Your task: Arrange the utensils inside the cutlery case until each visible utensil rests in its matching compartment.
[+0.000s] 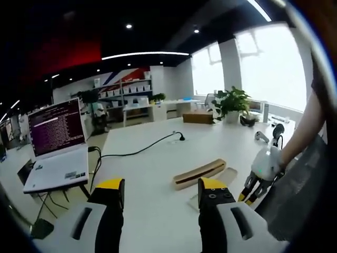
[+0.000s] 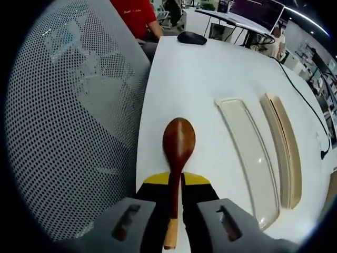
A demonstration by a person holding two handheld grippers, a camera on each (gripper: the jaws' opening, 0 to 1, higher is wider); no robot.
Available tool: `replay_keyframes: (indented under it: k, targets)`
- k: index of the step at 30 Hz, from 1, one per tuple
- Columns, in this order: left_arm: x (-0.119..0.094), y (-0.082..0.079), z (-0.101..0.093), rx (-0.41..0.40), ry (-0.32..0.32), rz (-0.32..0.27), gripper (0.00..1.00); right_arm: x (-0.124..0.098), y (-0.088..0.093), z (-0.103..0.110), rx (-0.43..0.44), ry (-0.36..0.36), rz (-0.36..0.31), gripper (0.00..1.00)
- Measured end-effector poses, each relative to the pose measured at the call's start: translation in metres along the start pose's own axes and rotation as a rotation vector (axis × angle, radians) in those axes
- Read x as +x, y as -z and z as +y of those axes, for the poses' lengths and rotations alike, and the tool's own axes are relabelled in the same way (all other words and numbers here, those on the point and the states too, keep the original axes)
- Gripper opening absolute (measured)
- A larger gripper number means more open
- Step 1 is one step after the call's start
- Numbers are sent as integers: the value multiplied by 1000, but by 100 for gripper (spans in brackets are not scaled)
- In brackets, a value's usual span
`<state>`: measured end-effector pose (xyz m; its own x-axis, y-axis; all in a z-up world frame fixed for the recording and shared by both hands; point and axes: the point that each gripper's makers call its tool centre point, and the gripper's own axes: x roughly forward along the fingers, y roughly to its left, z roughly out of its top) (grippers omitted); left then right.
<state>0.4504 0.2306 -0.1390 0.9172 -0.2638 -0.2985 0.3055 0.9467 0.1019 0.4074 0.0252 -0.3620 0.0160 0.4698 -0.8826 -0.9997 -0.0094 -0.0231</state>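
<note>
Right gripper view has the right gripper [image 2: 176,192] nearest the lens, its yellow-tipped black jaws clamped on the thin handle of a dark brown wooden spoon [image 2: 178,141], bowl pointing forward over the white table [image 2: 179,79]. Just right of the spoon lies the long cream-coloured tray of the cutlery case [image 2: 251,153], with its tan wooden-looking lid [image 2: 287,147] beside it. My concern is the narrow grip: the handle could pivot or slip between the jaws, so the spoon may land askew on the tray's rim. A grey mesh chair back [image 2: 68,121] crowds the left and could snag a swing. In the left gripper view, the left gripper [image 1: 160,197] holds nothing, jaws apart, above the table.
</note>
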Motion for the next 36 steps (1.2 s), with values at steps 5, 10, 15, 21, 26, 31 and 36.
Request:
replay_keyframes:
  k: [5,10,15,21,26,31,36]
  targets:
    - [1,1,0,5,3,4,58,0,0,-1,25,-1,-2,3]
    - [1,1,1,4,1,4,58,0,-1,0,19,3,-2,2]
    - [1,3,3,6,-1,7,58,-1,-3,-2,52,-10,-17,2]
    - [2,5,5,11,1,11,58,-6,-7,-10,57,13,-32,2]
    - [2,5,3,18,4,18,58,-9,-9,-16,70,30,-45,2]
    - [2,4,2,22,3,19,58,-12,-9,-20,70,41,-46,2]
    - [2,4,1,23,4,19,58,-16,-9,-29,63,62,-44,2]
